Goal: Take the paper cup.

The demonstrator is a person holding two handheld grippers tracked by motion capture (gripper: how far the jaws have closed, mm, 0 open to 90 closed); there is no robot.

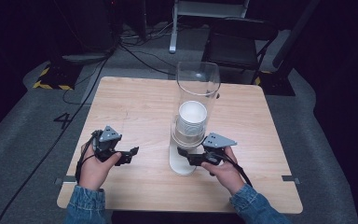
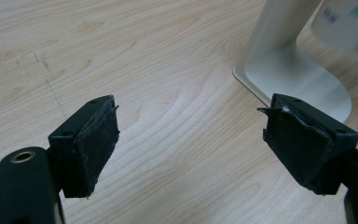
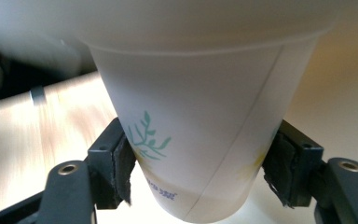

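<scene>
A clear tube dispenser stands on a white base in the middle of the wooden table, with a stack of white paper cups inside. The lowest paper cup, printed with a green sprig, hangs out below the tube. My right gripper has a pad pressed on each side of it, near its bottom. My left gripper is open and holds nothing, low over bare wood left of the base. In the high view the left gripper points toward the dispenser and the right gripper reaches under the tube.
A dark chair and a white stand sit on the floor behind the table. Cables run across the grey floor at the left. A yellow-and-black striped block lies at the far left.
</scene>
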